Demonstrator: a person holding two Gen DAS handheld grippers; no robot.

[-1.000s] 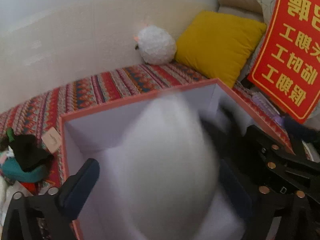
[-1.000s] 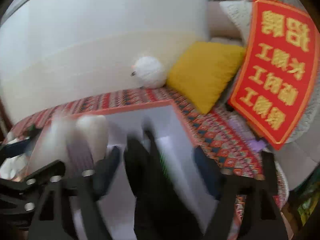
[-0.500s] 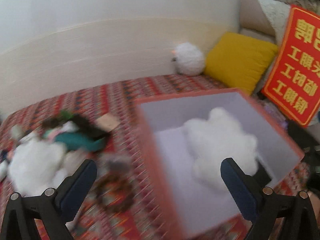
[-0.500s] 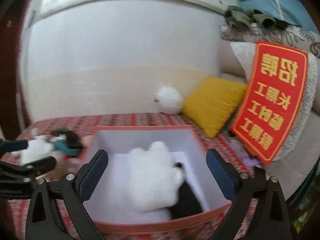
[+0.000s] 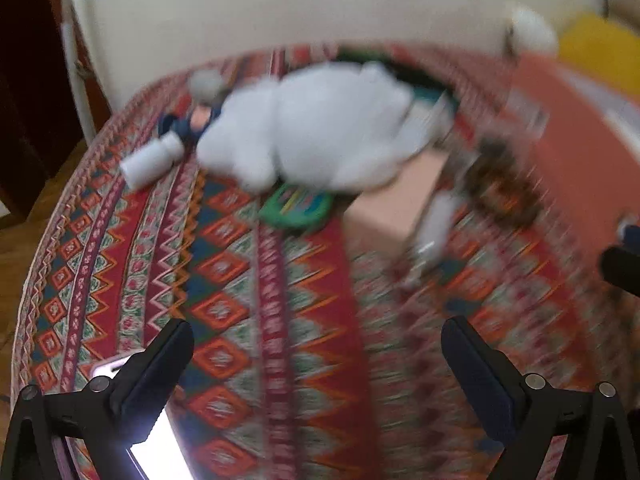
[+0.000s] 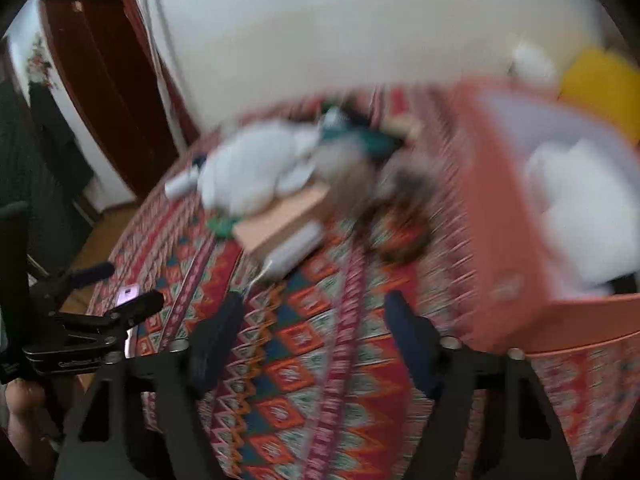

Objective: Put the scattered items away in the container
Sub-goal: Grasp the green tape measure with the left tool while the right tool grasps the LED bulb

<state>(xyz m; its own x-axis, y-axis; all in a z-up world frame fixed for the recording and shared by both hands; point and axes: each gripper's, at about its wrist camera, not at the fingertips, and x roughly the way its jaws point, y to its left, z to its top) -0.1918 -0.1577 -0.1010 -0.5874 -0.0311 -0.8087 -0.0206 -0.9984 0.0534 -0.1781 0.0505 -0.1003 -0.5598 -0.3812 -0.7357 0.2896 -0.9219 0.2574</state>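
A white plush lies inside the open pink box; another white plush tops the scattered pile.

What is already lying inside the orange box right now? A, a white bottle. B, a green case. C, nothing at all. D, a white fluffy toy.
D: in the right wrist view a white fluffy toy sits inside the orange box, while the white bottle and the green case lie out on the patterned cloth.
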